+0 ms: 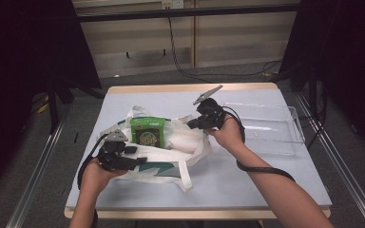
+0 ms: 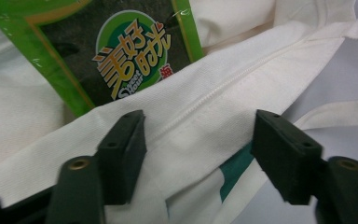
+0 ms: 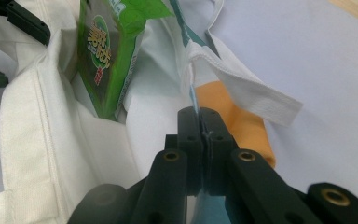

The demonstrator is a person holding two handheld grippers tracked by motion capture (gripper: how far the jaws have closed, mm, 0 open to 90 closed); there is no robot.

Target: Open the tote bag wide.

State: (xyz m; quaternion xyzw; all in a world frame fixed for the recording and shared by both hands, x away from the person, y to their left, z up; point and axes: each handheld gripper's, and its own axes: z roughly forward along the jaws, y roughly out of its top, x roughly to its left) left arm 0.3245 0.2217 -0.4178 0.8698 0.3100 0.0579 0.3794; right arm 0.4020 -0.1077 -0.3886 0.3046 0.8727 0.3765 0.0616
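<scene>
So the green snack pack looks already dropped in the tote bag, between both claws. Right claw pinches a thin blue-edged packet, left claw gapes empty over the bag's rim. Probably more packing left.

left gripper jaws apart, right gripper jaws clamped

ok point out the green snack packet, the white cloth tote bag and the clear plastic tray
green snack packet (image 1: 147, 131), high view, on its printed front
white cloth tote bag (image 2: 223, 100), left gripper view, on the zipper seam at its rim
clear plastic tray (image 1: 297, 124), high view, on its right wall
</scene>
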